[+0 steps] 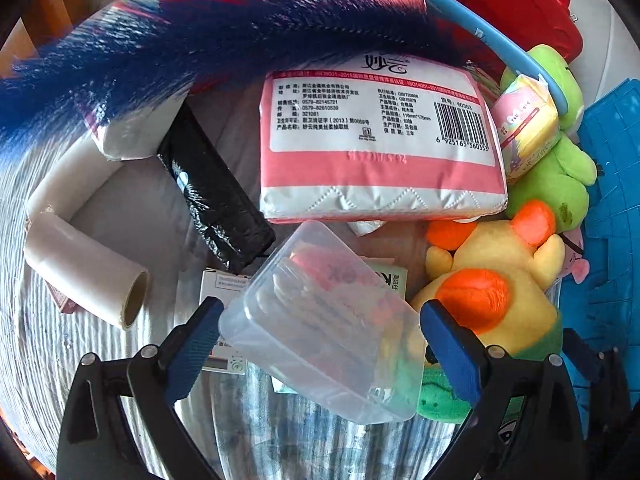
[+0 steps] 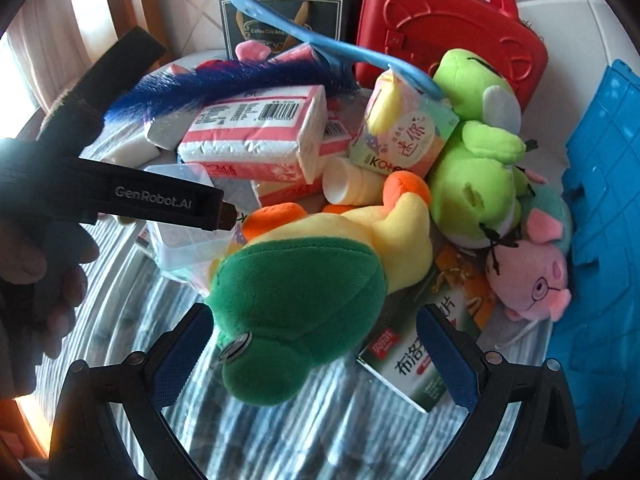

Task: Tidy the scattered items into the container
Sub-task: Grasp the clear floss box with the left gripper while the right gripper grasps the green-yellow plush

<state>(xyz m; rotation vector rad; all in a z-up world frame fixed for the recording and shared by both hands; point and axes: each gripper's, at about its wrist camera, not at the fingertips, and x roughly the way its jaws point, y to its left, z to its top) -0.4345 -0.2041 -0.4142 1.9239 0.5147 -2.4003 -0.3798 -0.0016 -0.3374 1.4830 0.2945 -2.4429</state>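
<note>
Left claw (image 1: pixel 320 344) spread wide around a clear plastic box (image 1: pixel 320 320); right claw (image 2: pixel 316 352) open about the green-headed plush duck (image 2: pixel 304 296), pink tissue pack (image 2: pixel 256 128) at eleven o'clock.

white tiled wall (image 2: pixel 592 4), wooden frame (image 2: pixel 120 4), daylight

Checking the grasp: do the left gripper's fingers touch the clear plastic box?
Touching: in the left wrist view, the left finger meets the clear plastic box; the right looks apart.
</note>
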